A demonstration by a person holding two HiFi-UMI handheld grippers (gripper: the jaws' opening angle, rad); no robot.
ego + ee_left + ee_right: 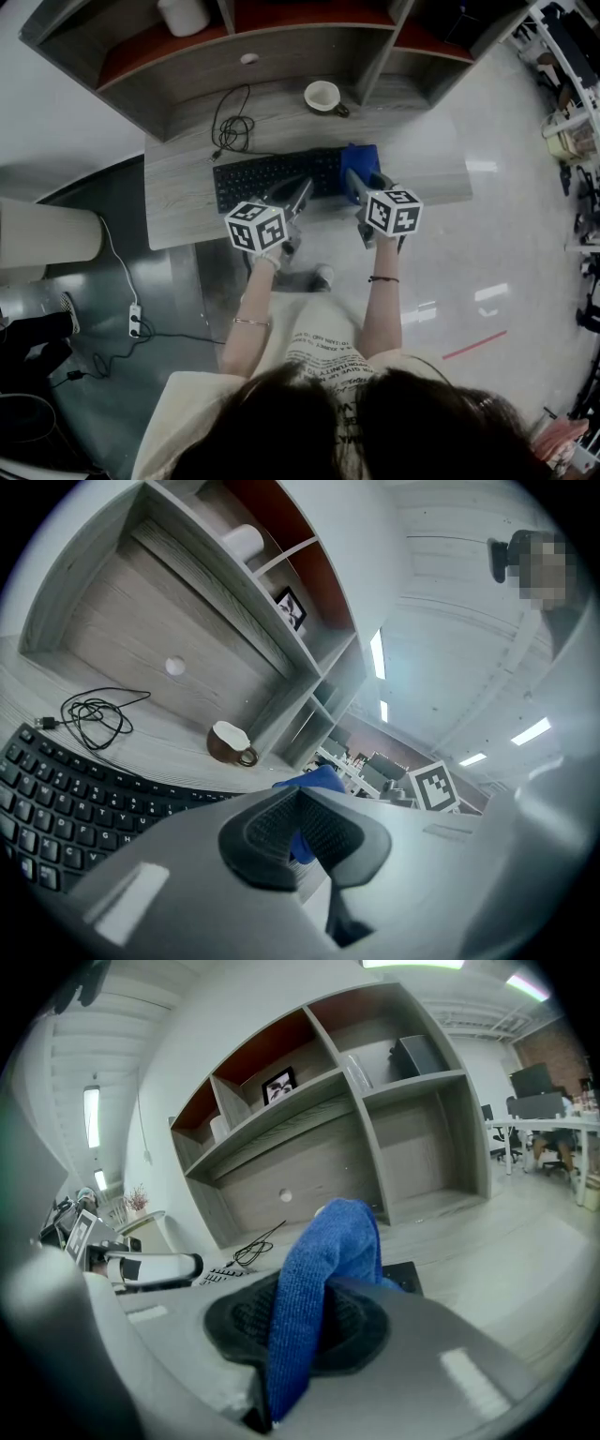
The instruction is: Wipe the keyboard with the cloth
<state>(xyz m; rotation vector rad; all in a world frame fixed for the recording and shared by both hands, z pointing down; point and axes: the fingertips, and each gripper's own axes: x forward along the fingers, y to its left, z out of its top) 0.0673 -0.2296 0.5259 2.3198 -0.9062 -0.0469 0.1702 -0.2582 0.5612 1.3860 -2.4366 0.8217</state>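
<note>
A black keyboard (262, 178) lies across the wooden desk (183, 211). The blue cloth (362, 157) sits over the keyboard's right end, and my right gripper (359, 184) is shut on it. In the right gripper view the cloth (328, 1269) stands up in a fold from between the pads of my right gripper (319, 1321). My left gripper (302, 189) hovers over the keyboard's right half, just left of the cloth. In the left gripper view my left gripper (298, 808) is shut and holds nothing; the cloth (317, 780) shows behind it.
A coiled black cable (232, 127) lies behind the keyboard. A white-lined brown cup (323, 96) stands at the desk's back, near a shelf upright. A shelf unit (281, 42) rises behind the desk. The desk's front edge is close to my grippers.
</note>
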